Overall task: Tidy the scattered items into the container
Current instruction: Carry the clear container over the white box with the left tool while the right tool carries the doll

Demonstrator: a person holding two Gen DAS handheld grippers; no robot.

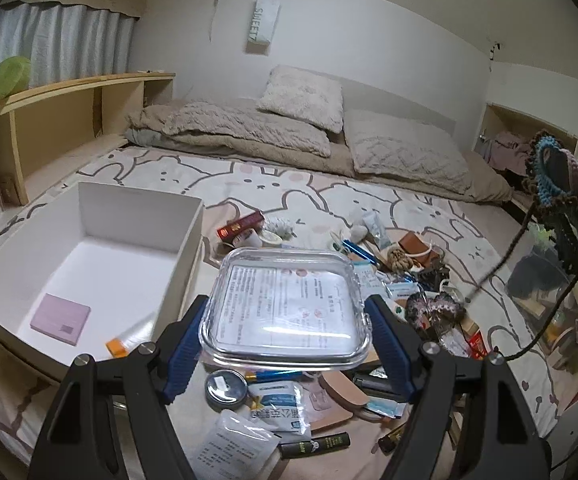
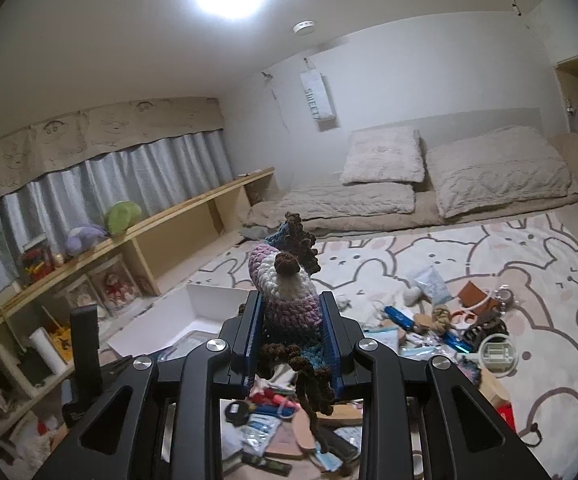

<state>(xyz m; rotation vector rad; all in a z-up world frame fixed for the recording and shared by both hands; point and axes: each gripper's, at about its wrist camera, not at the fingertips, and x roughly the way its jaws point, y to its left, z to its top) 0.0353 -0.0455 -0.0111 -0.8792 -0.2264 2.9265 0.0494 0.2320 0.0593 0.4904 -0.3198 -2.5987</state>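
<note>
at the far left of the left wrist view sits the white box (image 1: 89,256), open-topped on the bunny-print bedspread (image 1: 249,184), with a lilac pad (image 1: 60,319) flat on its floor and an orange-capped tube (image 1: 129,338) near its front wall. just right of it the left gripper (image 1: 285,320) is clamped on a clear lidded food container (image 1: 285,304) with a printed sheet inside, blue pads pressing its two sides, held level above the clutter — round tin (image 1: 226,387), sachets (image 1: 277,404), blue pen (image 1: 359,251) and knotted rope (image 1: 399,258) lie beneath and beyond. farthest right hangs the crochet toy (image 1: 561,184), which the right wrist view shows squeezed between the fingers of the right gripper (image 2: 293,320), yarn strands dangling loose below

both loads look lifted clear, so the step in hand is probably the carry over to the box. to do it well: keep the clear container flat, since smooth sides may slip in a two-sided pinch, bring it over the box's empty rear half so it does not land on the pad or tube, lower before letting go. the toy is soft — it can drop in afterwards, but its trailing strands could snag the pile, so lift high first
</note>
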